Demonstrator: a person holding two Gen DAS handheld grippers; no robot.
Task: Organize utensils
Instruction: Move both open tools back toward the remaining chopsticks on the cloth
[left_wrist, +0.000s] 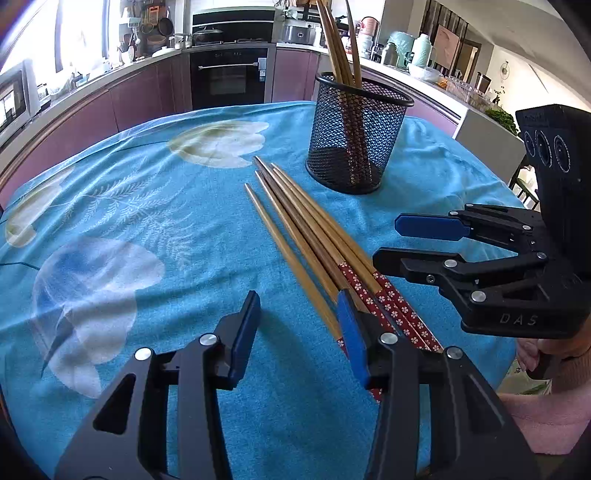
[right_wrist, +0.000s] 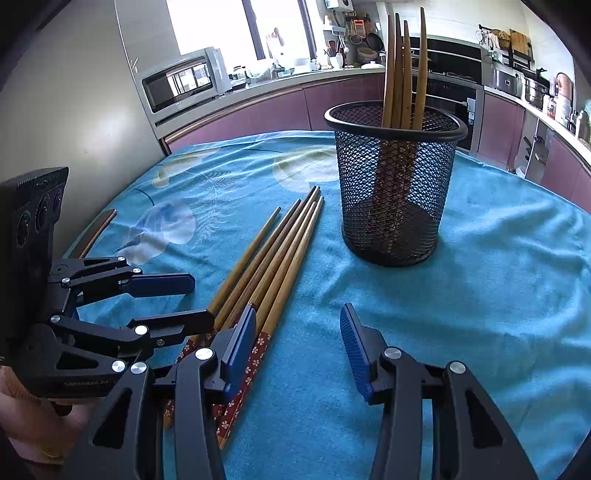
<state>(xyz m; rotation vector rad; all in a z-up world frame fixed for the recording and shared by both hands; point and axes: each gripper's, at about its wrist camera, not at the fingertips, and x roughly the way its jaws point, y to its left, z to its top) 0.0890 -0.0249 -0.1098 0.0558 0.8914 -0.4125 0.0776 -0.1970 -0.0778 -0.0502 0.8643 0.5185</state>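
Note:
Several wooden chopsticks (left_wrist: 306, 240) with red flowered handles lie bundled on the blue cloth, tips toward a black mesh cup (left_wrist: 358, 140). The cup stands upright with several more chopsticks in it. My left gripper (left_wrist: 299, 306) is open just above the handle ends; its right finger overlaps the handles and mostly bare cloth shows in the gap. My right gripper (left_wrist: 386, 240) hovers open at the bundle's right side. In the right wrist view, the right gripper (right_wrist: 298, 317) is open, its left finger over the chopsticks (right_wrist: 273, 258). The left gripper (right_wrist: 201, 300) reaches in beside it, and the cup (right_wrist: 395, 184) stands beyond.
The blue flowered cloth (left_wrist: 147, 229) covers a round table. A thin brown stick (right_wrist: 96, 232) lies at the table's far left edge. Kitchen counters, an oven (left_wrist: 229, 74) and a microwave (right_wrist: 181, 79) ring the table. A person's hand (left_wrist: 532, 354) holds the right gripper.

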